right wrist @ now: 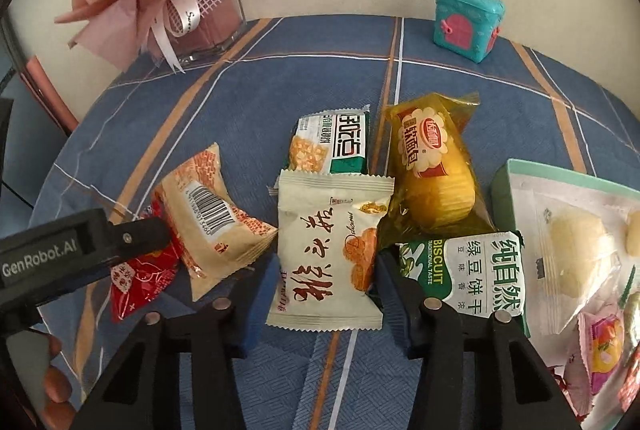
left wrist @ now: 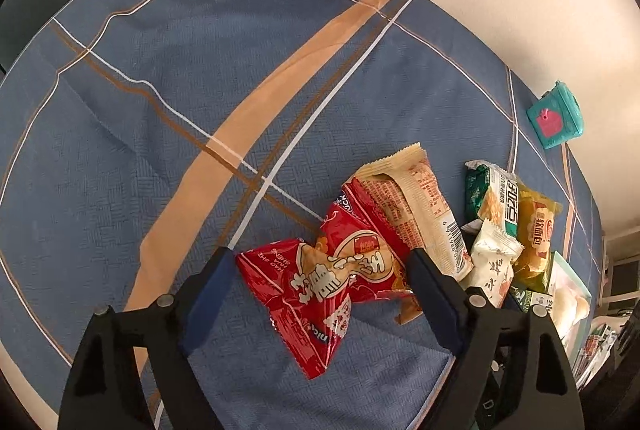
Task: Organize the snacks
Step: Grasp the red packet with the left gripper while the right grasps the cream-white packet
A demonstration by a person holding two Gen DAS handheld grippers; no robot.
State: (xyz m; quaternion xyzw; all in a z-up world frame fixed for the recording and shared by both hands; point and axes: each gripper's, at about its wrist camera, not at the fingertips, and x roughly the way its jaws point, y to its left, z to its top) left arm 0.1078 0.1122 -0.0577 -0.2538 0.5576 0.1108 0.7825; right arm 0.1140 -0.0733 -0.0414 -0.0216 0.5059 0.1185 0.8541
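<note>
On the blue plaid tablecloth the snack pile sits at five o'clock in the left wrist view. The left gripper is spread around the red packet, which lies partly under the beige packet. The right gripper is spread around the cream packet, at six o'clock in the right wrist view.

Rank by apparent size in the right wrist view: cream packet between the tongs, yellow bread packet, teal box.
1. cream packet, though nearest the camera
2. yellow bread packet, close behind it
3. teal box, farthest back, so true size is unsure
</note>
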